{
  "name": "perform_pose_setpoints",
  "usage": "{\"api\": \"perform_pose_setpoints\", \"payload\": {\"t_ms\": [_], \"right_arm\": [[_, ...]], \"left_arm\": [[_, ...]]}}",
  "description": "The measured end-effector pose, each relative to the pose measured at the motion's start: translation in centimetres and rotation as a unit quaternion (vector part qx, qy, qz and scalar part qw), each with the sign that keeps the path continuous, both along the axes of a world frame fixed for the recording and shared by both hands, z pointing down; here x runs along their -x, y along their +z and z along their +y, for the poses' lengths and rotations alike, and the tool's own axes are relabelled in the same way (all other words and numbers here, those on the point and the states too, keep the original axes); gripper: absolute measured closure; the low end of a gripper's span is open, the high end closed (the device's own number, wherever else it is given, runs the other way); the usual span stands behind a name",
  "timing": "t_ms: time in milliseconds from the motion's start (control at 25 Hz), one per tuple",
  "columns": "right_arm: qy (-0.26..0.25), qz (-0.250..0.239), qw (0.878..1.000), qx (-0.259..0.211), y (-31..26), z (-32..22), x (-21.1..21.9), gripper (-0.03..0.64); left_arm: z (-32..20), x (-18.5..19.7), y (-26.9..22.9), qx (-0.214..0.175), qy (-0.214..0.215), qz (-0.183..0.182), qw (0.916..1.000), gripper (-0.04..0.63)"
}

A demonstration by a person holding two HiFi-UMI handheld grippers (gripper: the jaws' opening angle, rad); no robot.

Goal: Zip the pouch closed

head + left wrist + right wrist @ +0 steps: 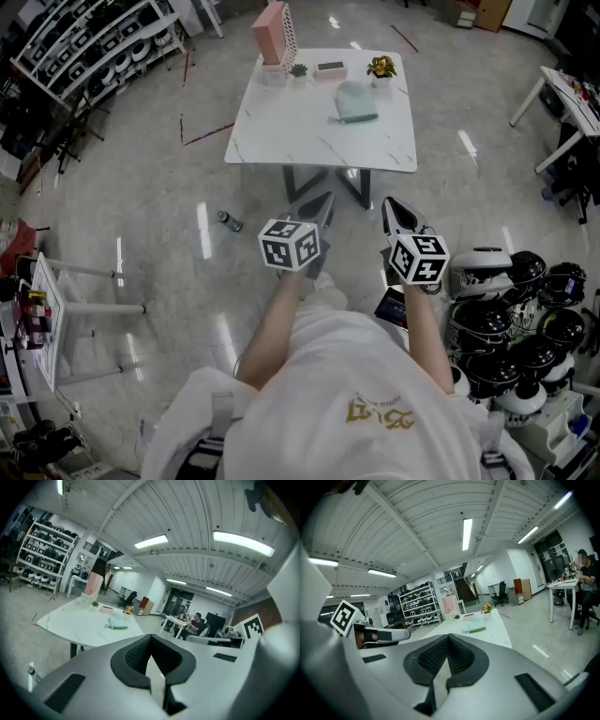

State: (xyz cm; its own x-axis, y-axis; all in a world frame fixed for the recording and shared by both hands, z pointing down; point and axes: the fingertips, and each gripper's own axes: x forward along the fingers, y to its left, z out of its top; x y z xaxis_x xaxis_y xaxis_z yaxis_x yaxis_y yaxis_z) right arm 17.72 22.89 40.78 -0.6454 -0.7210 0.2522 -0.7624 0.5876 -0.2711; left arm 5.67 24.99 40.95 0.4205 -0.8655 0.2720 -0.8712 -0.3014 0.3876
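Pouch (355, 103) flat on desk (300, 127), long axis roughly away from the person. Left gripper (322, 204) and right gripper (394, 208) short of desk, both jaws pressed together, empty.

No words, numbers or brand names can be read anywhere. Below the table (319, 131), nearest the camera, the person's white shirt (309, 394) carries a gold print (380, 412), seen upside down and too small to read. Between it and the table, the left cube (291, 244) and right cube (418, 259) bear only black-and-white square code markers, with no letters.
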Motion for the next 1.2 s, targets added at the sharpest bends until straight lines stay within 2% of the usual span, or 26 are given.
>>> {"api": "perform_pose_setpoints", "payload": {"t_ms": [520, 560, 600, 640, 680, 720, 800, 960, 1200], "right_arm": [[-0.005, -0.007, 1.0, -0.008, -0.1, 1.7, -0.4, 0.604], [0.0, -0.001, 1.0, -0.014, -0.2, 1.7, -0.5, 0.604], [0.005, 0.007, 1.0, -0.023, -0.3, 1.8, -0.7, 0.604], [0.008, 0.017, 0.999, -0.033, -0.6, 2.0, -0.7, 0.587], [0.009, 0.024, 0.999, -0.043, -0.8, 2.1, -0.7, 0.557], [0.01, 0.028, 0.998, -0.049, -1.0, 2.3, -0.6, 0.508], [0.006, 0.024, 0.999, -0.048, -1.0, 2.6, -0.4, 0.477], [-0.002, 0.012, 0.999, -0.035, -0.5, 3.0, -0.1, 0.465], [0.001, 0.012, 1.0, -0.022, 0.3, 1.7, -0.2, 0.463]], "left_arm": [[2.1, 0.4, -0.4, -0.008, -0.021, -0.01, 0.9997, 0.576], [2.3, 0.5, -0.2, -0.006, -0.027, -0.011, 0.9996, 0.518], [2.4, 0.7, -0.1, -0.004, -0.034, -0.014, 0.9993, 0.411], [2.6, 0.9, -0.1, -0.003, -0.042, -0.023, 0.9988, 0.371], [2.8, 1.1, -0.1, -0.004, -0.049, -0.035, 0.9982, 0.364], [3.1, 1.2, -0.1, -0.004, -0.054, -0.045, 0.9975, 0.364], [3.5, 1.4, -0.1, -0.003, -0.06, -0.056, 0.9966, 0.364], [4.0, 1.9, 0.3, 0.005, -0.065, -0.065, 0.9957, 0.367], [3.0, 2.3, 0.2, 0.009, -0.064, -0.073, 0.9952, 0.408]]}}
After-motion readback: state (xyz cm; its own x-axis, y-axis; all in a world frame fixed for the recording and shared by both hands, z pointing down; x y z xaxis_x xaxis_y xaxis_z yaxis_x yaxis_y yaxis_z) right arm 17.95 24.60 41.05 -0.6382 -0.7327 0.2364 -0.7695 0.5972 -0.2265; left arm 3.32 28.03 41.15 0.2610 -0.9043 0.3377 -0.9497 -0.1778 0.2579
